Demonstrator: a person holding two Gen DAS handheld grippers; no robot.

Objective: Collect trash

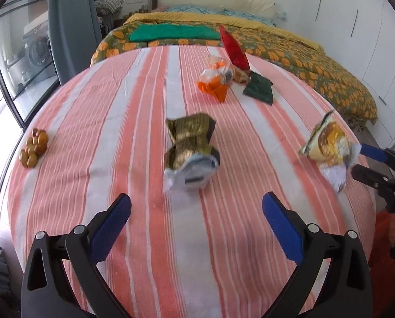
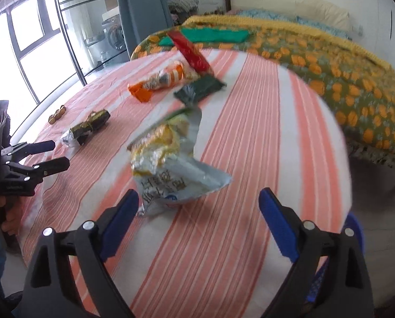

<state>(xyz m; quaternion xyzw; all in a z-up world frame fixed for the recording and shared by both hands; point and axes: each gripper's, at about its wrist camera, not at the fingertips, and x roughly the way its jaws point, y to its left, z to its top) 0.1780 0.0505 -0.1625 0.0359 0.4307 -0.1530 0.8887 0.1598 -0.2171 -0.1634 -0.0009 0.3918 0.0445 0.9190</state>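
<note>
Our left gripper (image 1: 196, 213): jaws spread wide, blue pads bare, nothing between them, touching nothing. It hangs over the striped cloth (image 1: 134, 122), angled down, w/ the gold wrapper (image 1: 191, 149) lying just ahead of the tips, crumpled, silver end toward us.

Our right gripper (image 2: 198, 205): jaws also spread wide, no grip. The yellow wrapper (image 2: 171, 159) sits just ahead of the fingers, its white printed end reaching between the tips; near the left pad, contact we can't tell (blur). Seen from the left wrist view, the same gripper comes in from the right edge, tips beside that wrapper.

Containers: part of a blue basket-like thing (image 2: 355, 228) shows behind the right finger; contents not visible.

Farther out on the cloth: orange wrapper (image 1: 214, 79), dark green packet (image 1: 259, 88) and red wrapper (image 1: 234, 49), clustered, red one tilted up over the others. A cluster of brown beads (image 1: 34, 147) lies near the left cloth edge, well apart from the trash.

Hands: fingers of a hand (image 2: 10, 216) wrapped on the left gripper's handle, gripper pointing down across the cloth. Beyond, a bed (image 1: 316, 61) w/ an orange-patterned cover.
</note>
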